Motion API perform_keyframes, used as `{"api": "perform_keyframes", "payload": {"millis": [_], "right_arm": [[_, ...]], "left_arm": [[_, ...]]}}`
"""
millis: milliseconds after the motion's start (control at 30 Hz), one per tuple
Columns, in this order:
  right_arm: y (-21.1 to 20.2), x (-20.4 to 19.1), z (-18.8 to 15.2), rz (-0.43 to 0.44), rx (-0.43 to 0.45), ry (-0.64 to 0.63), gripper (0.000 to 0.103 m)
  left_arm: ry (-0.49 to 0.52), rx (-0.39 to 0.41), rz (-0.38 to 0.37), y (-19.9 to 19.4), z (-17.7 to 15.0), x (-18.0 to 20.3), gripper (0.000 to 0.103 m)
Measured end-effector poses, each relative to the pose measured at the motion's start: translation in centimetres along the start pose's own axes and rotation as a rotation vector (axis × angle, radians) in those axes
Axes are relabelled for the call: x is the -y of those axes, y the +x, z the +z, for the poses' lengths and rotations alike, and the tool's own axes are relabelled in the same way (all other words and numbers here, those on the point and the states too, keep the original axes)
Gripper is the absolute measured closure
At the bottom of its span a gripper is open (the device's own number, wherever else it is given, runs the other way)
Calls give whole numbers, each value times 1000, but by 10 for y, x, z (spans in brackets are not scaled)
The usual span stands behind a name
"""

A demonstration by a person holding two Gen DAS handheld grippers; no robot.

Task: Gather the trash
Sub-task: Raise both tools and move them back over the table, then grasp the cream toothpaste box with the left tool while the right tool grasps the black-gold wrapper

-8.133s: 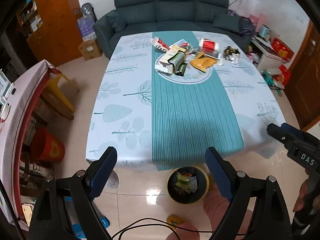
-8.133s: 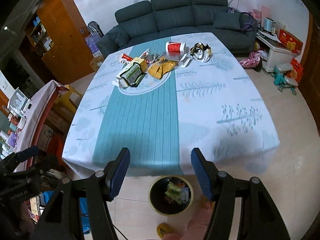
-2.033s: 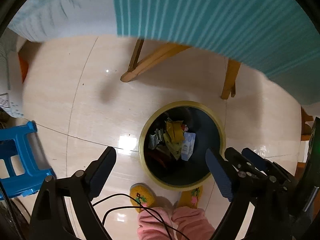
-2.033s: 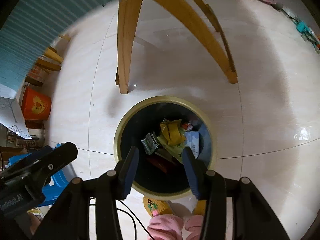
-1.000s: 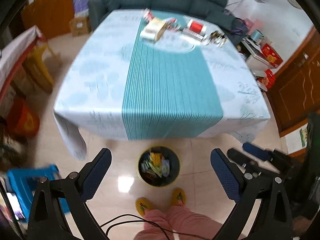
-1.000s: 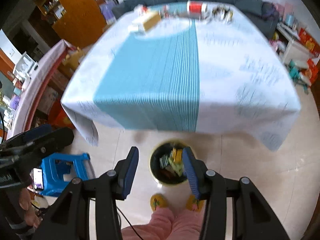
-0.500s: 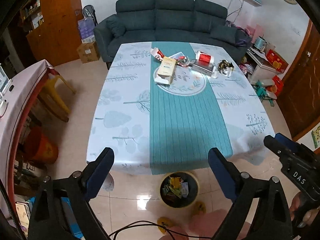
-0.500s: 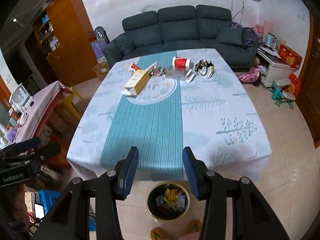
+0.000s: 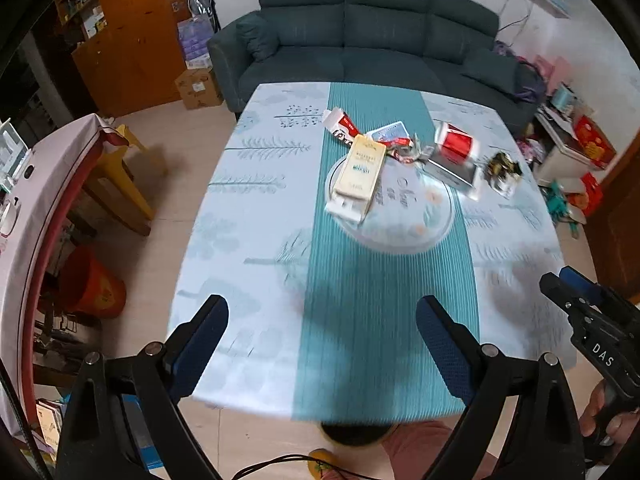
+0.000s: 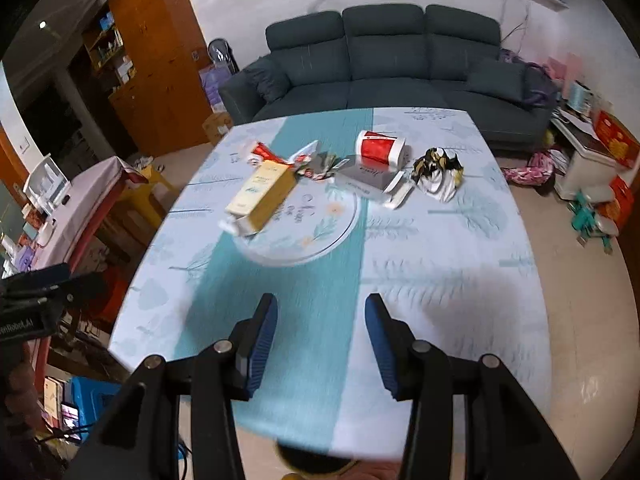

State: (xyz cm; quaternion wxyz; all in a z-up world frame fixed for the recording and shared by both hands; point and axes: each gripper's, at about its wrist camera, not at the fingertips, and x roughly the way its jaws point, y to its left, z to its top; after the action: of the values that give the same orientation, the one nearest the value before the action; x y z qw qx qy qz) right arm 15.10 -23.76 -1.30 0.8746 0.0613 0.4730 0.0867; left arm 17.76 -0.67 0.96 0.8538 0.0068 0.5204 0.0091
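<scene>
While both grippers hover, left gripper [image 9: 322,338] fingers wide apart, right gripper [image 10: 320,342] fingers parted, empty; trash pile [image 10: 344,172] on counter [image 10: 440,264] at 12 o'clock, bin [image 9: 352,434] at 6.

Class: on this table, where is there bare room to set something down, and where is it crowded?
Bare: the table's near half, ahead of both grippers. Crowded: the far end, from the tall carton past the red-and-white cup to the crumpled wrapper.

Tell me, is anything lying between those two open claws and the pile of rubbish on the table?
Nothing visible: only bare tablecloth separates the right gripper and left gripper from the cream carton.
</scene>
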Motion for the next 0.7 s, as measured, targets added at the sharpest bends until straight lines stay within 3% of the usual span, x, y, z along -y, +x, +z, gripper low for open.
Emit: {"api": "perform_keyframes", "payload": {"millis": [333,400,433,700], "right_arm": [[92,121,96,18,-110,171,57],[109,141,113,5,-127,197,40],[116,149,120,6,-126,204,37],[157,177,155,9,-135,203,29]], "left_arm": [[-52,-162,-18,121,86,44,9],[-53,-175,2,142,100,48,9],[-51,-181,11,150,104,49,9],[-31,-229,92,200,134,51,9]]}}
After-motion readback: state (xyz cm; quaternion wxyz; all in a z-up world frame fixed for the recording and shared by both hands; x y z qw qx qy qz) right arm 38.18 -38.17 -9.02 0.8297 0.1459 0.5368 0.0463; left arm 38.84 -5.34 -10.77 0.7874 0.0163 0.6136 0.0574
